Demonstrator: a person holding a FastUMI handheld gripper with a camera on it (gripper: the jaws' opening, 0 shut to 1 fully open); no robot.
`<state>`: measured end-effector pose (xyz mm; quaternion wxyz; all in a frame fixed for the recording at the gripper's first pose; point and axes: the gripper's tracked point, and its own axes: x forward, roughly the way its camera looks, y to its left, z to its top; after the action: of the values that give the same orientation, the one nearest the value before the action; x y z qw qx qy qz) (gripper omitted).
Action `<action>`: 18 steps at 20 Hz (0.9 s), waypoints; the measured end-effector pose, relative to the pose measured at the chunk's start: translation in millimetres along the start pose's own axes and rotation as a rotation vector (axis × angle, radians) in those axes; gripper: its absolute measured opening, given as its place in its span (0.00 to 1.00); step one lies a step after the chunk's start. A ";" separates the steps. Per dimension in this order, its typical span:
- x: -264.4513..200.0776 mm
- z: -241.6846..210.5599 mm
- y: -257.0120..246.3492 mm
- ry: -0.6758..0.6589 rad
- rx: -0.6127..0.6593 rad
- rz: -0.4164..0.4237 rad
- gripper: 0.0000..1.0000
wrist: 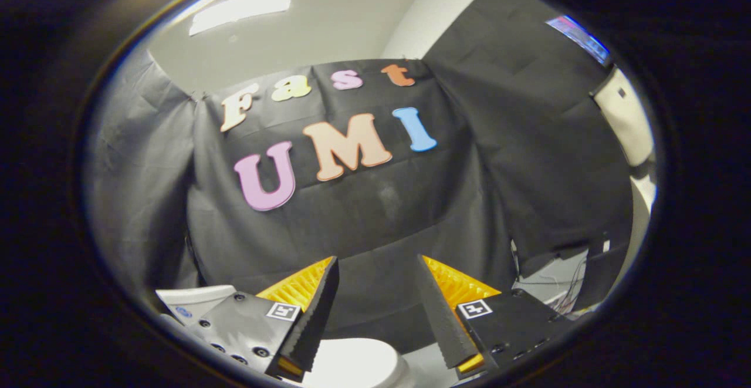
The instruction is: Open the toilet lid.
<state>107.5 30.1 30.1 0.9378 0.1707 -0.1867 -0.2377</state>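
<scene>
The gripper (375, 267) is wide open, holding nothing; the toilet lid (352, 364) below looks hard, smooth and slippery, so lift under its front edge

The gripper (375, 270) hung with its fingers spread apart, nothing between them but the black cloth wall (381, 212) beyond. Low between the fingers showed the rounded white toilet lid (358, 364), not touched by either one. The white tank (196, 301) sat behind the left finger. A ceiling light (243, 7) glowed overhead.
</scene>
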 end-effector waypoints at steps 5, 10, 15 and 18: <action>-32.8 -61.4 -29.1 0.008 0.240 -0.207 0.77; -77.8 -147.1 -32.2 0.069 0.415 -0.326 0.76; -119.8 -221.2 -14.4 0.108 0.586 -0.397 0.76; -138.8 -252.9 2.3 0.117 0.650 -0.399 0.76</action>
<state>104.0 161.3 -226.9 0.7792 0.5054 -0.1617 -0.3336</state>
